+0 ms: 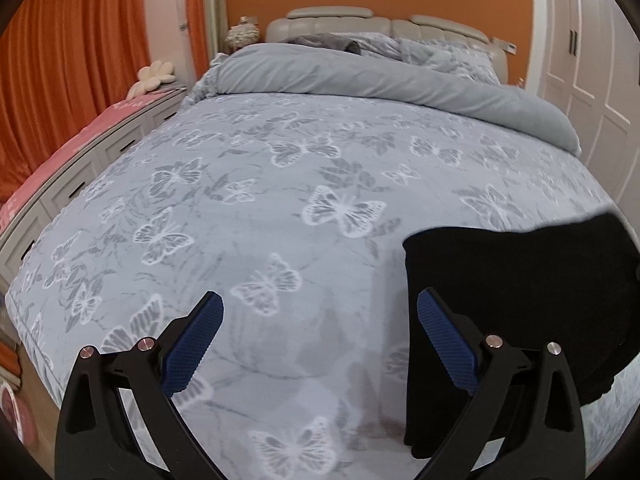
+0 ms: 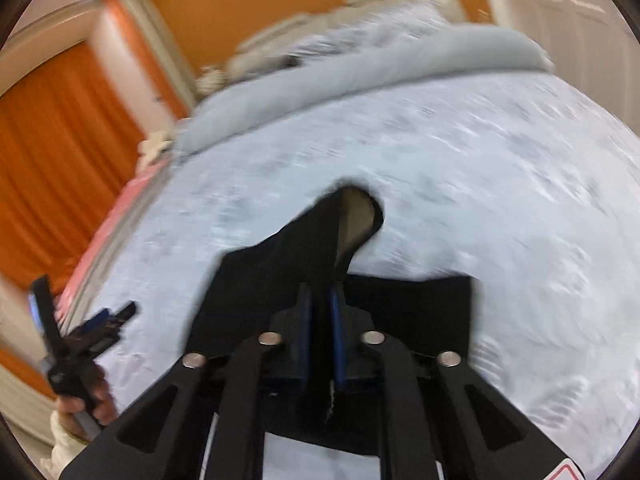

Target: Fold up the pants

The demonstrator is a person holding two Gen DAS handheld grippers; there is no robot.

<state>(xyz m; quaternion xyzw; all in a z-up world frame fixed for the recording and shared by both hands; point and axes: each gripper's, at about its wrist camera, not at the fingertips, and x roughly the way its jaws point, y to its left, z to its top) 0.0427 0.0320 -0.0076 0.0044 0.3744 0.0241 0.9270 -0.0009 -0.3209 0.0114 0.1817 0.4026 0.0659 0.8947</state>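
Left wrist: left gripper [image 1: 320, 316] spread wide, nothing between the blue pads [image 1: 191, 348], hanging over the bed [image 1: 280, 168]. Pants [image 1: 520, 300] black, folded flat on the cover at lower right, near edge just beside the right-hand pad; far corner cut off by the lens rim. Wide stretch of butterfly cover bare ahead and to the left, up to the rolled duvet [image 1: 400, 80]. Drawers [image 1: 80, 184] with pink topper along the bed's left edge, orange curtain [image 1: 72, 60] behind, white wardrobe [image 1: 580, 60] on the right.

Right wrist: heavy motion blur, cover pattern unreadable. Right gripper [image 2: 320, 304] clenched on pants [image 2: 312, 240]; a fold rises between the pads to a peak showing a lighter lining, rest spread flat below the fingers. Near hem hidden under the gripper frame. Left gripper [image 2: 108, 320] at the lower left edge, held in a hand [image 2: 94, 402], well clear of the cloth; jaw state hard to make out here. Bare cover all around.
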